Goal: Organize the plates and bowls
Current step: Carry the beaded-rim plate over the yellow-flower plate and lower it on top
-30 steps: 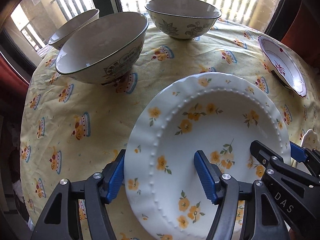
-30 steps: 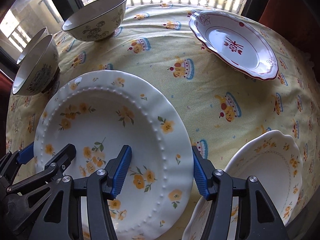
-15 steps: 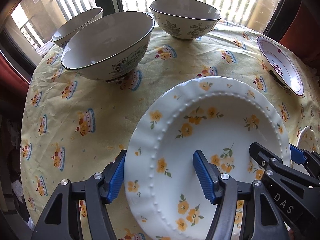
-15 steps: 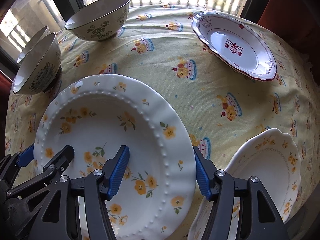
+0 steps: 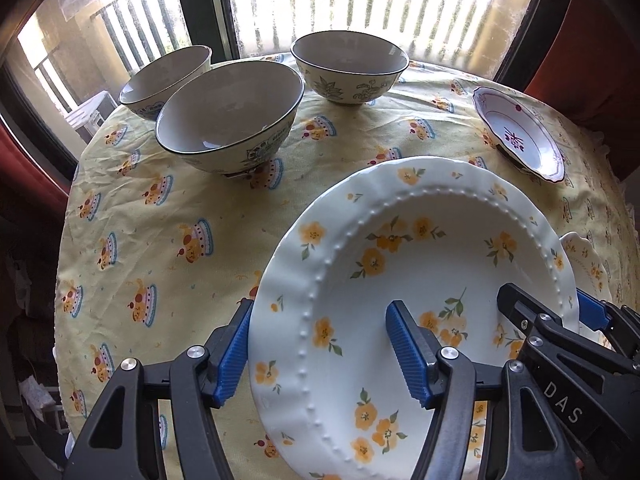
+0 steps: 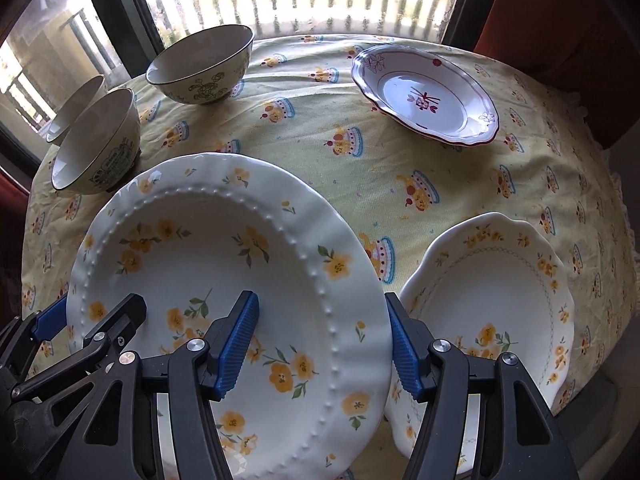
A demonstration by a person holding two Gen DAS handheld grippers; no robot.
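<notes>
Two grippers, left gripper (image 5: 320, 352) and right gripper (image 6: 320, 344), are clamping opposite rims of flowered plate (image 5: 420, 280). Plate is now rising higher above tablecloth (image 5: 160, 220) than second ago; probably going onto scalloped plate (image 6: 492, 292) just beside.

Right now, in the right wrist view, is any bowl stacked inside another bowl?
No, the three bowls each stand separately on the tablecloth, none nested in another.

A round table (image 5: 132, 208) carries a yellow tablecloth (image 6: 400, 152) printed with cakes. Behind it, dark-framed windows (image 5: 380, 4) admit bright daylight through vertical railings. Red curtains (image 6: 532, 12) hang at the right.
</notes>
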